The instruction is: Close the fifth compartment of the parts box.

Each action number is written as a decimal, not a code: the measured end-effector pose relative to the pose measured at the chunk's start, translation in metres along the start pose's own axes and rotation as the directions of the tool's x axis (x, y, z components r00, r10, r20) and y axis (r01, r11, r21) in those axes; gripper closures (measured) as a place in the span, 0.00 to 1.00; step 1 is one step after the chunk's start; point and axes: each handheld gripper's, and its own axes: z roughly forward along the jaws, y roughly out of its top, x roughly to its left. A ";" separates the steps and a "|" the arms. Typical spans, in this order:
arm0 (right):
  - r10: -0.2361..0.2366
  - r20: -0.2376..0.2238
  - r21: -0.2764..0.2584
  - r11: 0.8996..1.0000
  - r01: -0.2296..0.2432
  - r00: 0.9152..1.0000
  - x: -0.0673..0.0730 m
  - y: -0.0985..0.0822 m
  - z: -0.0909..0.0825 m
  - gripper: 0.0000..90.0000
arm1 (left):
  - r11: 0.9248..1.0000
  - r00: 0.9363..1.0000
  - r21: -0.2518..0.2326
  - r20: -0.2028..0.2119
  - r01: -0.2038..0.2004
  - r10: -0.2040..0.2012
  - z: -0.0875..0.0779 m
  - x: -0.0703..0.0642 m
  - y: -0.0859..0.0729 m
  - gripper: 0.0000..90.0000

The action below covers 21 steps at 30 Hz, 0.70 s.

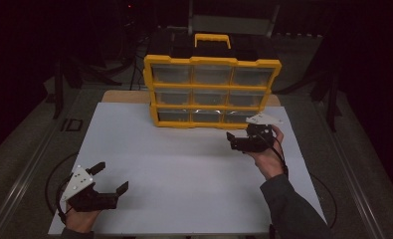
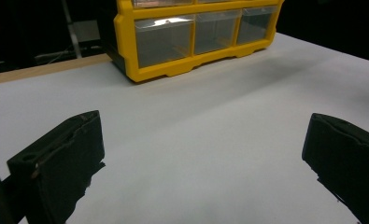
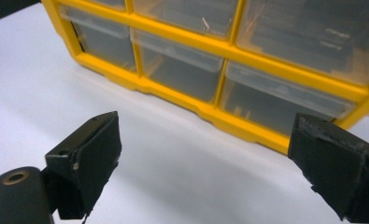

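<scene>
While the left gripper (image 1: 107, 180) waits wide open and empty at lower left, the right gripper (image 1: 232, 139), jaws spread and empty, sits just beside the yellow drawer organizer's (image 1: 212, 92) bottom row at centre, seemingly ready to work a drawer.

1. High view: fixed above the person's edge of the table (image 1: 184, 164), facing forward and down. Far enough back to take in the whole white surface, with the yellow drawer cabinet (image 1: 211, 92) at 12 o'clock.
2. Left gripper view: rides low over the table, looks along its own jaws; cabinet (image 2: 191, 37) well off, at 12 to 1 o'clock.
3. Right gripper view: also low, tilted, much nearer; cabinet (image 3: 229, 60) spans 11 to 2 o'clock.
4. Overlap: all three catch the cabinet's bottom drawer row and the white table in front of it.
</scene>
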 end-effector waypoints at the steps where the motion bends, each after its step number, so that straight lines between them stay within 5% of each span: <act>1: 0.000 0.000 -0.003 1.000 0.000 1.000 0.000 -0.003 -0.002 0.10 | 1.000 1.000 0.000 0.000 0.000 0.000 0.000 0.000 0.000 0.00; 13: -0.011 0.027 -0.076 0.997 0.013 1.000 0.005 -0.057 -0.030 0.10 | 1.000 1.000 -0.009 -0.001 0.002 -0.002 0.001 0.003 0.000 0.00; 21: -0.032 0.035 -0.165 0.986 0.037 0.999 0.012 -0.095 -0.048 0.10 | 1.000 1.000 -0.019 -0.008 0.004 -0.004 0.000 0.007 0.001 0.00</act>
